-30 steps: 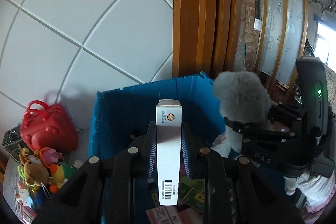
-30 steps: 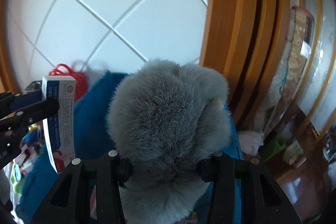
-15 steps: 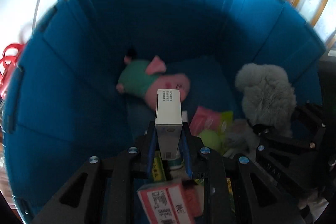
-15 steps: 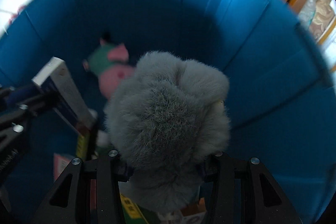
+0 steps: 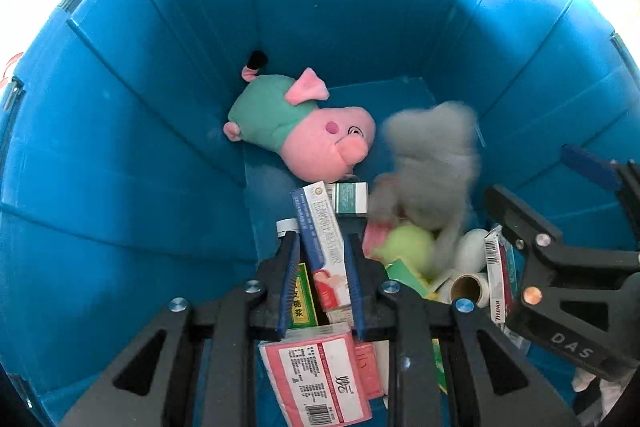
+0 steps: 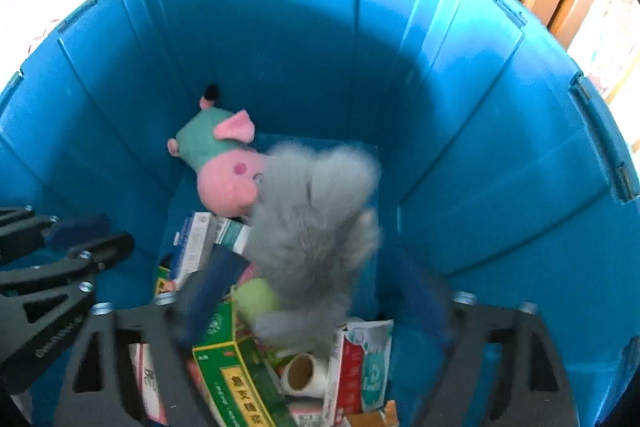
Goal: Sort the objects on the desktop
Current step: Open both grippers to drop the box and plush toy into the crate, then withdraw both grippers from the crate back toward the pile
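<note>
Blue plastic crate (image 5: 120, 155), wood panelling behind. Far end: pig plush (image 5: 312, 131). Grey plush (image 6: 312, 219) blurred among boxes, w/ right gripper (image 6: 316, 291) released. Left gripper (image 5: 320, 267) spread; white-blue carton (image 5: 324, 239) loose between.

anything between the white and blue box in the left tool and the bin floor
Nothing separates it from the pile. The white and blue box lies loosely between the open left tool, already resting on other cartons in the blue bin, beside the blurred grey plush.
</note>
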`<state>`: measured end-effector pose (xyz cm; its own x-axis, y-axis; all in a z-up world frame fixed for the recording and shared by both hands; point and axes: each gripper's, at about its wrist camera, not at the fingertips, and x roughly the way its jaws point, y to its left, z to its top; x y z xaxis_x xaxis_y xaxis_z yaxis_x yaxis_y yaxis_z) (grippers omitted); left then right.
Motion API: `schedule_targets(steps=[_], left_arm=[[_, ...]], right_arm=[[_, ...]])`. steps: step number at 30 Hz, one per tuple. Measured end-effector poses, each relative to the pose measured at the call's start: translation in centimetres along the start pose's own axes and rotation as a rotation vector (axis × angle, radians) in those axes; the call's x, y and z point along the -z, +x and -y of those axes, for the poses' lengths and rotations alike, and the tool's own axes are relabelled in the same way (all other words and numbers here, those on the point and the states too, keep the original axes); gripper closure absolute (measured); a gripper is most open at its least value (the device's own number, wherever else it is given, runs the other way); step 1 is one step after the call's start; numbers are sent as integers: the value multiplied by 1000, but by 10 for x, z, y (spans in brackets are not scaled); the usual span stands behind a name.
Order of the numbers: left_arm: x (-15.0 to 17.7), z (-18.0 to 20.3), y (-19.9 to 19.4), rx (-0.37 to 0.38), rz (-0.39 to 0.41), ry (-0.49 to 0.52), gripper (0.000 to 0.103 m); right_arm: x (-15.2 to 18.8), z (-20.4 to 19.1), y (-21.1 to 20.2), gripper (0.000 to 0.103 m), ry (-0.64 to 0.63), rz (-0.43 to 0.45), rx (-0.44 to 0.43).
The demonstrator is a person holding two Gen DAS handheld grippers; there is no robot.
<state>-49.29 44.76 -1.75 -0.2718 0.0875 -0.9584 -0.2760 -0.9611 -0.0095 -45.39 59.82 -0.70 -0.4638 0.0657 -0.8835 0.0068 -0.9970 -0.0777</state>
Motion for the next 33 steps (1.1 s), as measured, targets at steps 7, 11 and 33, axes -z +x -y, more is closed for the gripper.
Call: schedule_targets(steps=[7,11,33], left_arm=[[-1,-2,4,-3,-17,-6,81],[-1,-2,6,-1,-24,-5,81],[79,-5,-130,27,324,18,80]], right_arm=[[2,5,14,6,11,-75,33],[7,14,14,5,24,-97,30],[3,6,-22,3,22,-9,70]])
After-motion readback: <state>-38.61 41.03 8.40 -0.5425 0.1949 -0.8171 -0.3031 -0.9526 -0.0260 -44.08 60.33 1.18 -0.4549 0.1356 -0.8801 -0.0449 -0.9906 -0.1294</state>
